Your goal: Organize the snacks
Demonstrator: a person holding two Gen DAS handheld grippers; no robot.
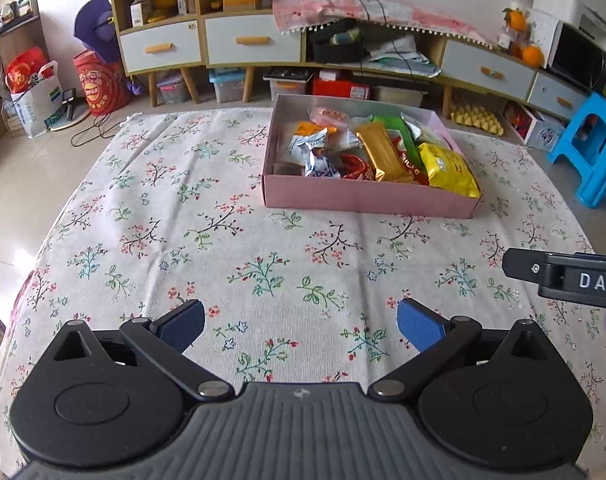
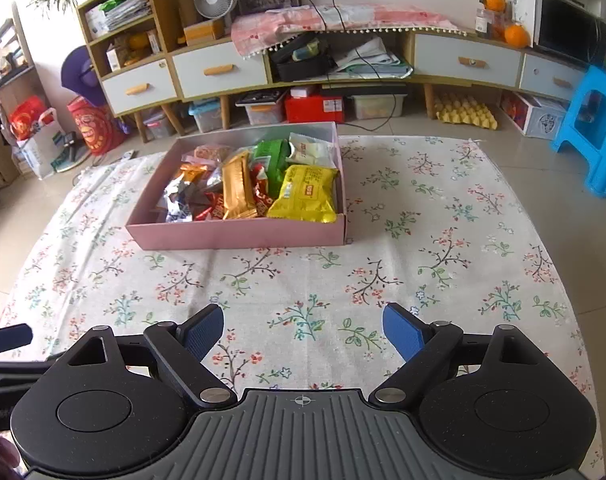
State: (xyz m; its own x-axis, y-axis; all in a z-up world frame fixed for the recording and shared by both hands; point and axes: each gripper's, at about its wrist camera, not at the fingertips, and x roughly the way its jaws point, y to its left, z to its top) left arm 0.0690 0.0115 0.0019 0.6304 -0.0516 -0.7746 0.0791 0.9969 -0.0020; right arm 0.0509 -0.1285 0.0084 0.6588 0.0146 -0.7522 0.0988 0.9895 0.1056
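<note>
The left gripper [image 1: 301, 322] has its two blue pads [image 1: 417, 328] spread wide, with nothing between them except bare cloth. The right gripper [image 2: 303, 330] likewise stands with its jaws apart and empty, blue pads [image 2: 401, 334] clear of every object. Both grippers hover above the near part of the floral tablecloth [image 1: 223, 240], angled downward. In the left wrist view, part of the right gripper's black body enters from the frame edge at 3 o'clock. In the right wrist view, part of the left gripper appears at 9 o'clock. The pink box [image 1: 367, 198] sits on the cloth well apart from both grippers: toward 1 o'clock from the left gripper, toward 11 o'clock from the right gripper. The box [image 2: 239, 236] holds the snacks [image 2: 243, 184], piled loosely inside its walls. A yellow packet [image 2: 307, 196] lies in the near right corner of the box, a gold bar wrapper [image 2: 237, 190] lies just beside it toward the centre, and a green packet [image 2: 273, 160] lies behind them. Beyond the cloth, at 12 o'clock, a low wooden cabinet [image 2: 219, 68] with white drawers lines the wall. A blue plastic stool [image 2: 595, 128] stands on the floor at 2 o'clock.
</note>
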